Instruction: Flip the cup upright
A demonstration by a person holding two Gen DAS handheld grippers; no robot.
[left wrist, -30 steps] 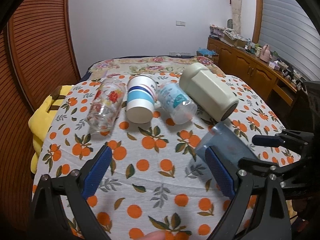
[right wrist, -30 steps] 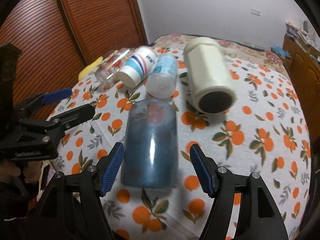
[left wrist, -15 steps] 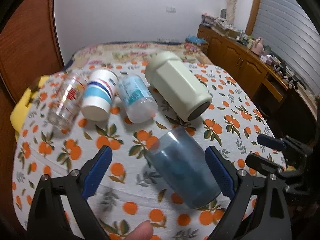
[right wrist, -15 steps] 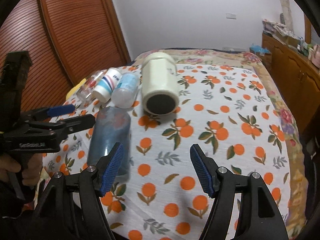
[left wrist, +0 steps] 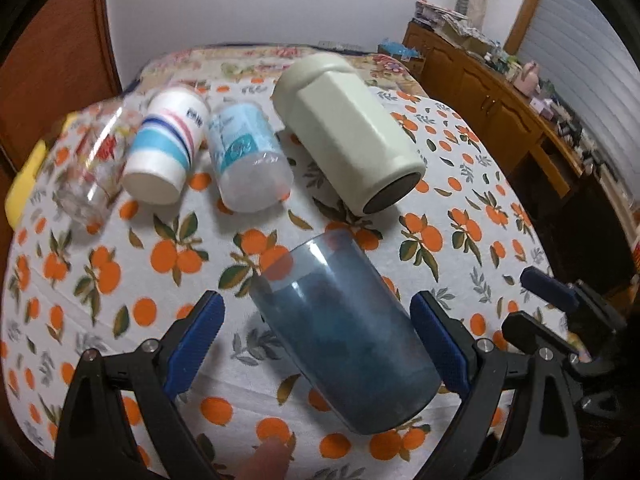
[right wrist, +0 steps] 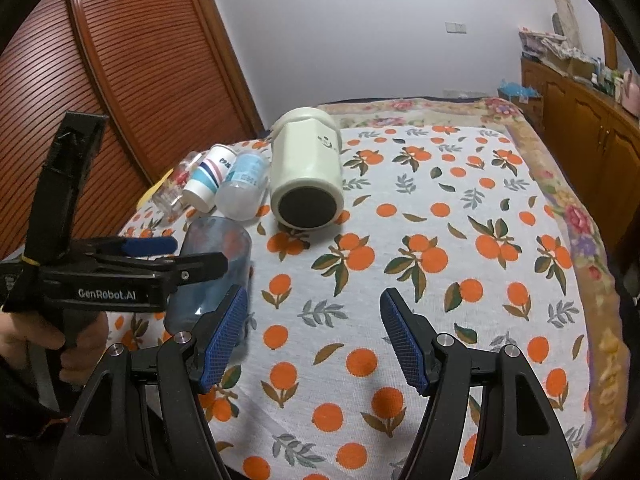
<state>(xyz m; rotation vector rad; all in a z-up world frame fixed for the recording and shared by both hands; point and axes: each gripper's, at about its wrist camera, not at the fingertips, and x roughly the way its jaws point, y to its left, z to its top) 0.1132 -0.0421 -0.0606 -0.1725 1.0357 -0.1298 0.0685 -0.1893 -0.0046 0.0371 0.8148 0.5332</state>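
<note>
The blue cup (left wrist: 344, 360) lay on its side on the orange-print cloth (left wrist: 120, 264), its length running between the wide-open jaws of the left gripper (left wrist: 316, 344), which held nothing; neither pad appeared to touch it. The right gripper (right wrist: 314, 338) hung over bare cloth beside the cup, jaws equally wide and empty.

The likeliest trouble was rolling: a smooth round wall lying on soft fabric could slip sideways if one pad met it first, and a pinch across the curved body might squirt it forward toward the cream container (left wrist: 348, 136) just beyond.

The left wrist view showed the cup's whole length and the row behind it: a floral glass (left wrist: 92, 168), a striped paper cup (left wrist: 164, 152) and a clear plastic bottle (left wrist: 248, 160). The right wrist view showed instead the left gripper from the side, level with the cup's upper wall and partly covering it, and the hand (right wrist: 48, 344) holding it.
</note>
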